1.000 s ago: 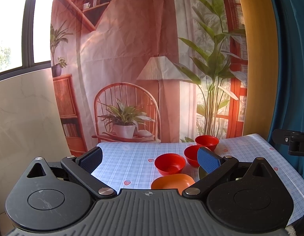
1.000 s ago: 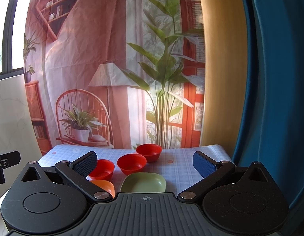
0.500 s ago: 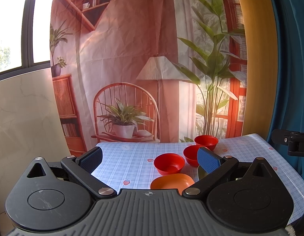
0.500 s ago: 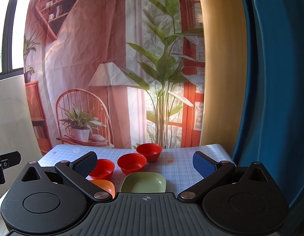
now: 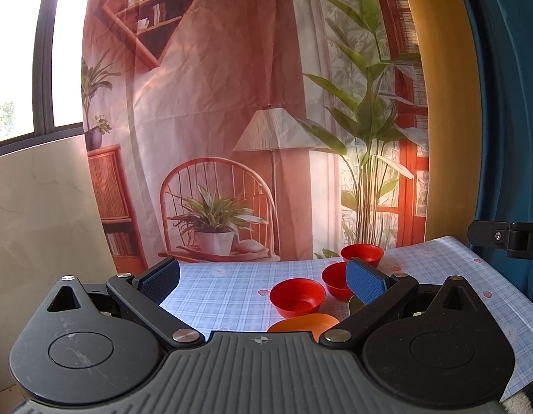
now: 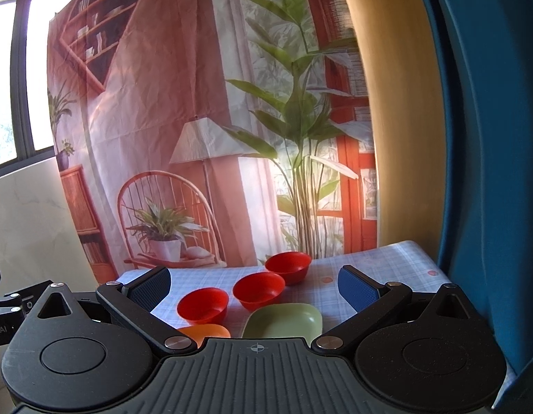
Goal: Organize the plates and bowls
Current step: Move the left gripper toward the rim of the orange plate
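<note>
Three red bowls sit in a diagonal row on the checked desk [image 6: 377, 269]: the near red bowl [image 6: 203, 304], the middle red bowl [image 6: 259, 290] and the far red bowl [image 6: 288, 266], all upright with mouths facing up. In front of them lie a green plate [image 6: 283, 321] and an orange plate [image 6: 205, 332], side by side and partly hidden by the tool body. The row runs from near-left to far-right in the right wrist view.

Both tongs are released and hold nothing: the right tongs [image 6: 254, 284] hover above the near edge of the dishes with fingers spread wide, and the left tongs [image 5: 263, 277] hang likewise over the left part of the desk.

Nothing appears stacked yet, so the sorting seems barely begun. The bowls stand close together, the middle one nearly touching its neighbours, so a finger coming down beside one rim could likely knock the next bowl or push it along the smooth cloth. The plates are shallow with low rims; a pinch on an edge may slip or tip the plate. The far bowl is near the backdrop [image 6: 156, 103], which leaves little room behind it.

The green plate looks rounded-rectangular, its long axis roughly left to right; the round bowls have no heading.
</note>
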A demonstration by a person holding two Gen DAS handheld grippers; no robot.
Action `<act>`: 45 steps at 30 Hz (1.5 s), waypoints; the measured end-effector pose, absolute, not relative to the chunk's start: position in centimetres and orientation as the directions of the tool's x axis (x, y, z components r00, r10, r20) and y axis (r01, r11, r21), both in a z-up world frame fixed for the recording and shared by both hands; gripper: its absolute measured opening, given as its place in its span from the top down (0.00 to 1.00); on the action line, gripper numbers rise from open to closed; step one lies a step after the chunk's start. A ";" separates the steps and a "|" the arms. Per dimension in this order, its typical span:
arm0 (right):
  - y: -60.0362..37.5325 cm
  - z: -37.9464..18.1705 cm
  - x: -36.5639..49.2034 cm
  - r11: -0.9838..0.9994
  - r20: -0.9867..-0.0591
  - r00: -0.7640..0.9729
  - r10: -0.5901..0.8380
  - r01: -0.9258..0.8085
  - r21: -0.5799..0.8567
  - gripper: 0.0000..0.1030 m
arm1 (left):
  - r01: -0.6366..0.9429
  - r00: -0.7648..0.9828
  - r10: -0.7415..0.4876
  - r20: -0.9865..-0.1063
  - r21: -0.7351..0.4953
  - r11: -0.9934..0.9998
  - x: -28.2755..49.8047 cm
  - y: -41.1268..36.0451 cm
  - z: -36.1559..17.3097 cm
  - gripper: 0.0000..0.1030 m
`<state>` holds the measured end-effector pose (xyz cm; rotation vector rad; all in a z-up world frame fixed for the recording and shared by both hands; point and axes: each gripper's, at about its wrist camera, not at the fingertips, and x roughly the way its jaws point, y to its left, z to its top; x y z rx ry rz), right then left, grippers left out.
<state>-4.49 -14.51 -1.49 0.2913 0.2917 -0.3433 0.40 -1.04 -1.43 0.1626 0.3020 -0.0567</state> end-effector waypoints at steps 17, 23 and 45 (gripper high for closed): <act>-17.4 -11.4 -0.3 0.880 -0.426 0.857 -0.290 0.414 0.234 0.00 | 0.072 0.906 -0.013 -0.423 0.122 0.990 6.6 0.1 -9.7 0.00; -16.5 -14.0 1.7 0.905 -0.446 0.847 -0.287 0.393 0.163 0.00 | 0.073 0.864 -0.011 -0.504 0.103 0.992 8.5 0.8 -12.3 0.00; -15.5 -17.8 5.4 0.935 -0.566 0.794 -0.223 0.339 0.106 0.00 | 0.086 0.766 -0.035 -0.642 0.047 0.995 11.7 1.9 -16.6 0.00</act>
